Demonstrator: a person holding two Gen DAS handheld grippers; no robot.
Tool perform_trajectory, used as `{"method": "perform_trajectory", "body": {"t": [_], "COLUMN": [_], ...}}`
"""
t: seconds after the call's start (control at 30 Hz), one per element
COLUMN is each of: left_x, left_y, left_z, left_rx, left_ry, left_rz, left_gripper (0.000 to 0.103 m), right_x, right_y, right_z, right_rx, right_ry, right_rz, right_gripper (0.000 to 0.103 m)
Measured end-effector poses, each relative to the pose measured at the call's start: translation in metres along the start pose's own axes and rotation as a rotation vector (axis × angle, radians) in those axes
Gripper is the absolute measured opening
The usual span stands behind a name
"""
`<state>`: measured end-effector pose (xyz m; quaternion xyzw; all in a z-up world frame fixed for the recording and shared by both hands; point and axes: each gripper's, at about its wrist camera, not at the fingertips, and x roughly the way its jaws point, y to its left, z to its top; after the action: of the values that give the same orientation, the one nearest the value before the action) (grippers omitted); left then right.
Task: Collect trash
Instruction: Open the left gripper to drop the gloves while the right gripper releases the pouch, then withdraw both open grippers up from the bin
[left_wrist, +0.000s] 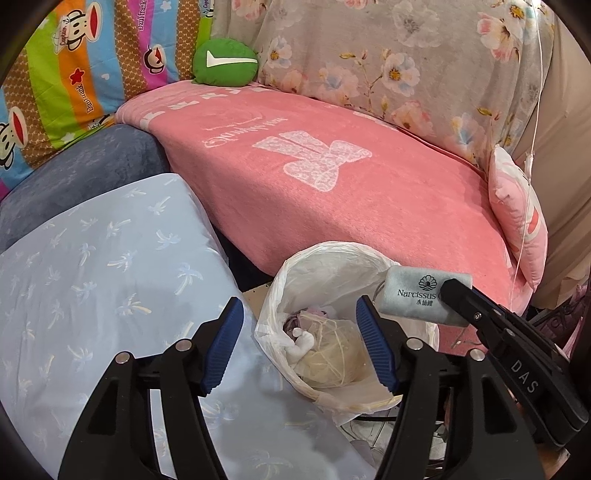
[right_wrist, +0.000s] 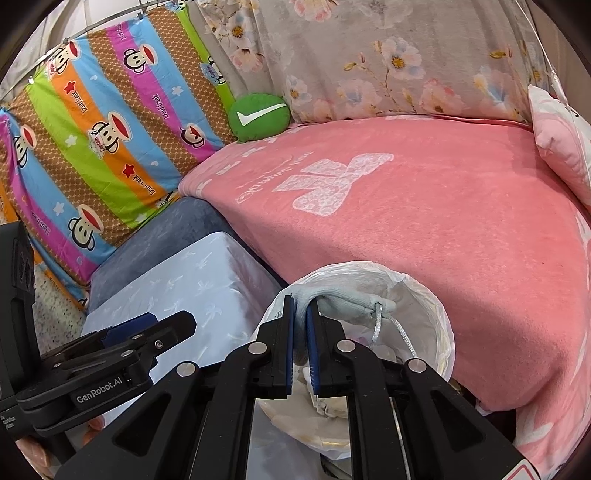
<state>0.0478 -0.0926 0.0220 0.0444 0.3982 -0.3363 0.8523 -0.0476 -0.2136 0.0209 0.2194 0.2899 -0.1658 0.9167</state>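
Right tongs (right_wrist: 300, 332) pinching soft grey pouch (left_wrist: 424, 295), left tongs (left_wrist: 299, 347) spread over crinkly bin bag (left_wrist: 295, 295).

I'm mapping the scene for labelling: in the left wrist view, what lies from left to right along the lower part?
Pale blue cushion → left gripper → white trash bag → grey pouch held by the right gripper.

Bed: covered by a pink blanket (left_wrist: 369, 206) with a pale bow pattern.
Green round cushion (left_wrist: 224, 62): on the blanket's far corner, white tick mark on it.
Pink pillow (left_wrist: 517, 221): propped on the blanket's right edge.
Floral cloth (left_wrist: 388, 66): draped behind the blanket's far edge.
Lined waste bin (left_wrist: 332, 280): just in front of the blanket's near edge.
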Motion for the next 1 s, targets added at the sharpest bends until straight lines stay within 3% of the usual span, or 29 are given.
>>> {"method": "perform_trajectory", "body": {"t": [0.3,0.6,1.0], "left_x": [-0.002,-0.003,-0.005], "left_y": [0.002,0.008,0.012], "left_z": [-0.002,-0.004,-0.010], "left_rx": [0.000,-0.008,-0.007], "left_ry": [-0.004,-0.007,-0.010], "left_rz": [0.007,0.021,0.048], "left_gripper": [0.062,0.066,0.068], "right_x": [0.001,0.002,0.002], "right_y": [0.003,0.006,0.013], "right_z": [-0.001,0.000,-0.009], "right_rx": [-0.011,-0.013,-0.050], "right_ry": [0.003,-0.001,0.036], "right_rz": [0.002,0.007,0.003], "right_gripper": [0.010,0.026,0.037]}}
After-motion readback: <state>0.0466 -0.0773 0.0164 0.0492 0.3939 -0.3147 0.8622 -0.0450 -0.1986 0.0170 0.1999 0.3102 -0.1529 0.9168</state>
